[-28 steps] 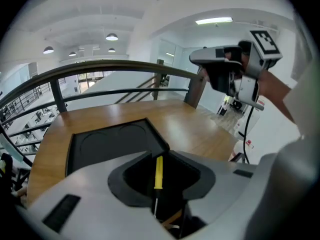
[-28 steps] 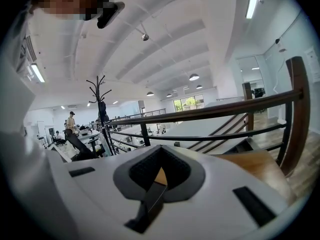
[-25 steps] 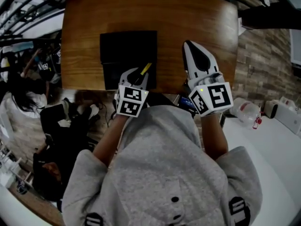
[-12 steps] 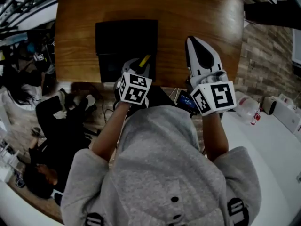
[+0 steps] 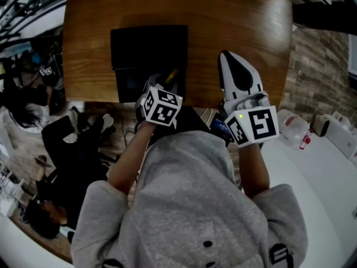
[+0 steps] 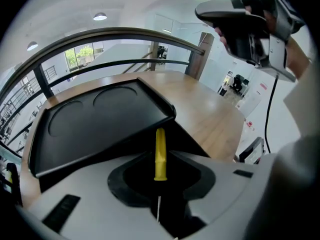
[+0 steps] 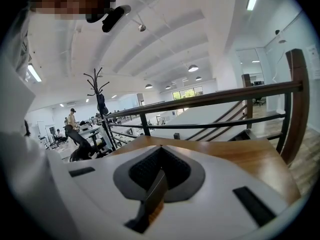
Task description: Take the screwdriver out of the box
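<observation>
An open black box (image 5: 146, 49) lies on the wooden table (image 5: 223, 15), left of its middle. My left gripper (image 5: 163, 84) hovers over the box's near right corner, shut on a screwdriver (image 5: 172, 75) with a yellow handle. In the left gripper view the yellow handle (image 6: 160, 154) sticks out past the shut left gripper (image 6: 159, 170), and the thin metal shaft (image 6: 158, 209) runs back between the jaws. The box (image 6: 100, 119) lies just beyond it. My right gripper (image 5: 227, 57) rests over the table's near right part, shut and holding nothing; its tips (image 7: 160, 148) meet.
A metal railing (image 7: 210, 101) runs behind the table's far edge. Below the table's near edge lies a brick-pattern floor (image 5: 318, 77). A white counter (image 5: 323, 172) with a bottle stands at the right. The person's grey hooded top (image 5: 189, 205) fills the lower head view.
My left gripper has lifted slightly with the screwdriver still held over the box's near right corner. The right gripper has barely moved.
</observation>
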Action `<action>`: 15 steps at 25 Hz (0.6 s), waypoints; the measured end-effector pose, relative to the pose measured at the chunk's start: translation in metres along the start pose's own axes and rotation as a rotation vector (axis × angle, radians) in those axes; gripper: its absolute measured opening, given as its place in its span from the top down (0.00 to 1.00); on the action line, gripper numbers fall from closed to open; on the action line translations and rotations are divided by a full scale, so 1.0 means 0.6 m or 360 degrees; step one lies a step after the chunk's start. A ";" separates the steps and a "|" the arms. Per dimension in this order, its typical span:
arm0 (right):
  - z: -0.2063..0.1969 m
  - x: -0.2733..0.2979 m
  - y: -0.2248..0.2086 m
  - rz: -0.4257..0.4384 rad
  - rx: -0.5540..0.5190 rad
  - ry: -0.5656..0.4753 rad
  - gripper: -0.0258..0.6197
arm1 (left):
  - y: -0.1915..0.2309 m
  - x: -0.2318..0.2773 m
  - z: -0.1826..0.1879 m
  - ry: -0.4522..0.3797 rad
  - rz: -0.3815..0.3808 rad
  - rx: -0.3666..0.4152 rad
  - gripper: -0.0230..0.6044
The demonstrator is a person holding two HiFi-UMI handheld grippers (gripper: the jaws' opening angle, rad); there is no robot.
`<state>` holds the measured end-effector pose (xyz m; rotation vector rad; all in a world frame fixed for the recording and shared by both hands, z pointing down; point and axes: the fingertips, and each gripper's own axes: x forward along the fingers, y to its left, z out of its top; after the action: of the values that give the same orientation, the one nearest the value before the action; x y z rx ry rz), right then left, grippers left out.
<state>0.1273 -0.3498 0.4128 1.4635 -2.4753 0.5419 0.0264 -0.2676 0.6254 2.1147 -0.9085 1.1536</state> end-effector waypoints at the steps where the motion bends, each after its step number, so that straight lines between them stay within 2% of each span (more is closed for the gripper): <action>1: 0.000 -0.001 0.001 0.0001 0.0005 0.0001 0.95 | 0.001 0.001 -0.001 0.0005 0.0004 0.0001 0.78; 15: -0.026 0.023 -0.003 0.0064 0.0030 0.0047 0.95 | 0.008 0.020 -0.017 0.0059 0.0045 -0.0009 0.78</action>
<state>0.1220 -0.3552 0.4324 1.4050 -2.4884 0.5912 0.0226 -0.2664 0.6416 2.0755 -0.9265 1.1987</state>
